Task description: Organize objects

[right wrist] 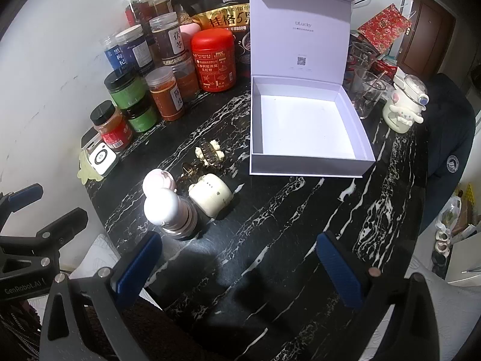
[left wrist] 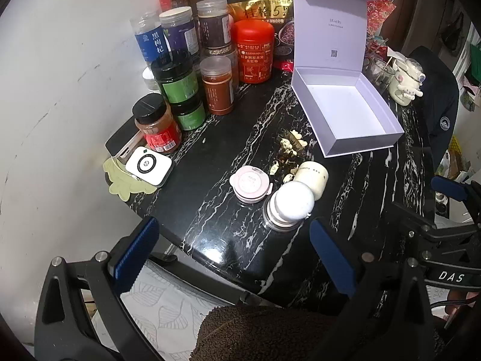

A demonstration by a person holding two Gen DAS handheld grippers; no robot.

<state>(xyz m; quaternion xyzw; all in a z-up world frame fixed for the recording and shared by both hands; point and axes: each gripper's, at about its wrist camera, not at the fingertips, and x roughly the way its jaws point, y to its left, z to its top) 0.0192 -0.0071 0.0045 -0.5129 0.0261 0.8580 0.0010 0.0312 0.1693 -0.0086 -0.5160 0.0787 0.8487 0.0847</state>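
Note:
An open, empty white box (left wrist: 345, 108) (right wrist: 303, 126) with its lid raised stands on the black marble table (left wrist: 216, 150) (right wrist: 285, 216). In front of it lie a pink round compact (left wrist: 251, 183) (right wrist: 158, 180), a white-capped pink jar (left wrist: 290, 206) (right wrist: 170, 210), a cream jar on its side (left wrist: 311, 177) (right wrist: 210, 194) and two hair claws with white charms (left wrist: 290, 147) (right wrist: 209, 153). My left gripper (left wrist: 237, 258) hovers open over the near table edge, short of the jars. My right gripper (right wrist: 243, 267) hangs open above the table front, nothing between its fingers.
Several spice jars and a red tin (left wrist: 254, 51) (right wrist: 213, 60) crowd the back left by the wall. A small white device (left wrist: 148, 165) (right wrist: 102, 159) sits at the left edge. Glasses (right wrist: 365, 90) and a cartoon mug (left wrist: 405, 84) (right wrist: 404, 111) stand right of the box. A dark jacket (right wrist: 448, 138) hangs at right.

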